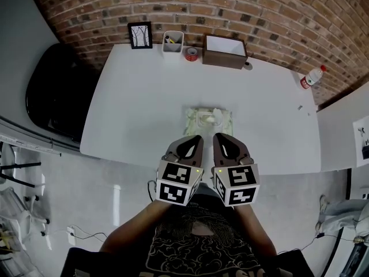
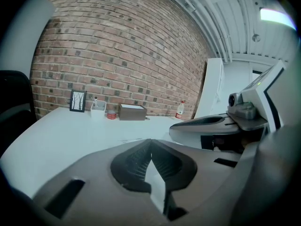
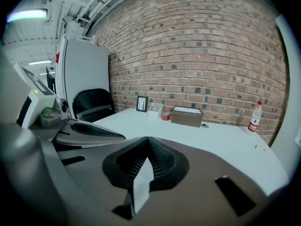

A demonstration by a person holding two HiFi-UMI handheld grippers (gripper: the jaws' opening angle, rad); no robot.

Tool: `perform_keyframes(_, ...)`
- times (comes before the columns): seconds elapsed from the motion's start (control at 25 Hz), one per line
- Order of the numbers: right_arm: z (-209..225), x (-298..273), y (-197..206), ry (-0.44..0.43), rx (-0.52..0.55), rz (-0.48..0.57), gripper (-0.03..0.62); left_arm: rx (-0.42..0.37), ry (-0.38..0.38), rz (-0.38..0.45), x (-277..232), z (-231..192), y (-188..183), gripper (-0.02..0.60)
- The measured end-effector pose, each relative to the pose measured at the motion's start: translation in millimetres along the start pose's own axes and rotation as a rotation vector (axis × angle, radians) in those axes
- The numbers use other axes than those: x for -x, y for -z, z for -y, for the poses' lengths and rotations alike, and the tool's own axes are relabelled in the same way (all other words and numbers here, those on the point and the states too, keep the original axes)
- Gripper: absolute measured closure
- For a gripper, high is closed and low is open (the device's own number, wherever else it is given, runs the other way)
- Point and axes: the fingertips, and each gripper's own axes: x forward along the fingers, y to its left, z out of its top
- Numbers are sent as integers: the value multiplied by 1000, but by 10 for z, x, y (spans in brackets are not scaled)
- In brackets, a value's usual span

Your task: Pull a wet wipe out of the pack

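Observation:
A pale green wet wipe pack (image 1: 209, 120) lies flat on the white table (image 1: 132, 108), a little in from its front edge, with a white wipe bunched up at its lid opening. My left gripper (image 1: 198, 138) and right gripper (image 1: 218, 136) hover side by side just short of the pack, tips pointing at its near edge. Both are shut with nothing between the jaws. In the left gripper view my left gripper (image 2: 150, 142) shows its pads pressed together; the right gripper view shows the same for my right gripper (image 3: 147, 140). The pack is hidden in both gripper views.
Along the brick wall stand a framed picture (image 1: 140, 35), a white pen holder (image 1: 172, 41), a small red roll (image 1: 191, 53) and a brown box (image 1: 224, 51). A water bottle (image 1: 312, 78) sits at the far right corner. A black chair (image 1: 55, 91) stands left of the table.

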Motion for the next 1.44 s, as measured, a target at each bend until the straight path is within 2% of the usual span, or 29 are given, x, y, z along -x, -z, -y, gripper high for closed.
perform_keyframes(0.8, -359, 587, 212, 10, 9, 55, 579, -38, 0, 33, 508, 367, 158, 569)
perform_keyframes(1.44, -309, 729, 250, 23, 22, 61, 577, -28, -3, 42, 554, 495, 189, 569)
